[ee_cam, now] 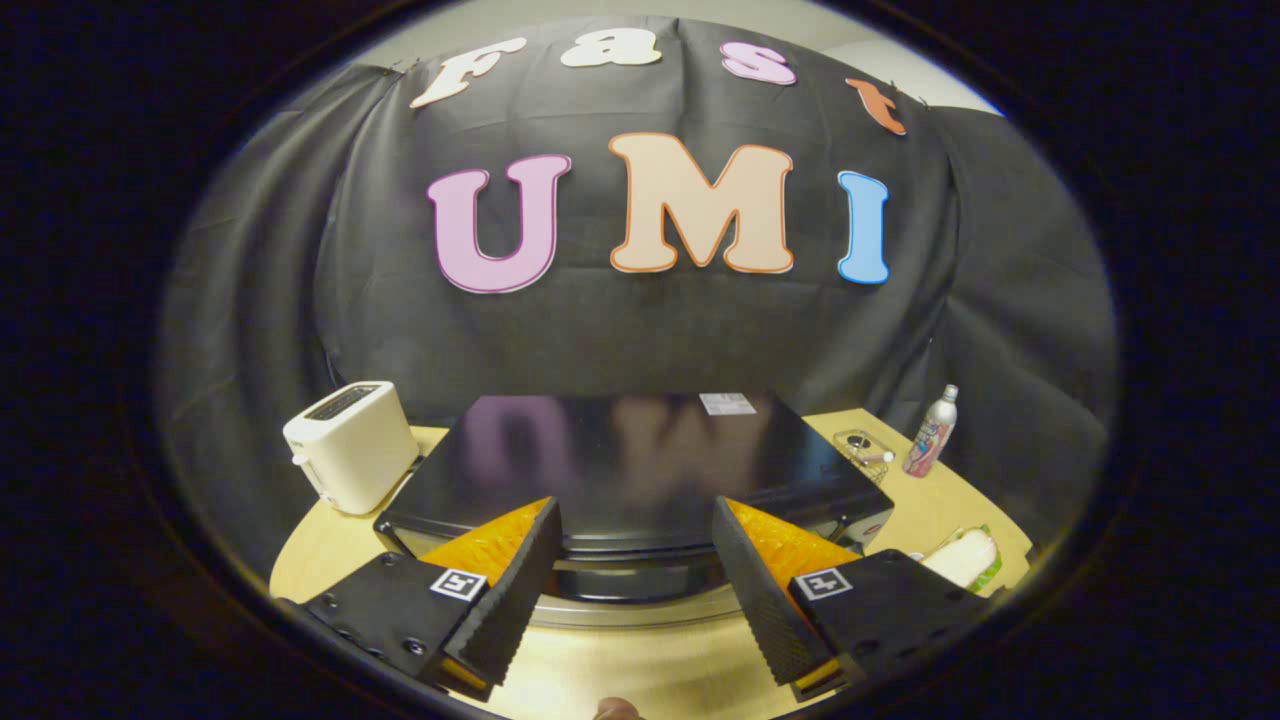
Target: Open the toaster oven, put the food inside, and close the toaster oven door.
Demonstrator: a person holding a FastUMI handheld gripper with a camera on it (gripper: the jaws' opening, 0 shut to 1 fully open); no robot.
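Note:
A black toaster oven (640, 465) with a glossy top stands on the wooden table, straight ahead of me and seen from above. Its door with a silver handle bar (640, 608) lies just below the oven's front edge, between my two fingers; whether the door is open or shut I cannot tell. My gripper (635, 560) is open, its fingers spread wide over the oven's front with nothing between the pads. The food, a slice of bread on a green-edged plate (965, 558), rests on the table to the right of the right finger.
A white pop-up toaster (350, 445) stands left of the oven. Behind the oven on the right are a small wire basket (862, 447) and a spray bottle (932, 432). The round wooden table (640, 670) shows bare wood in front of the oven.

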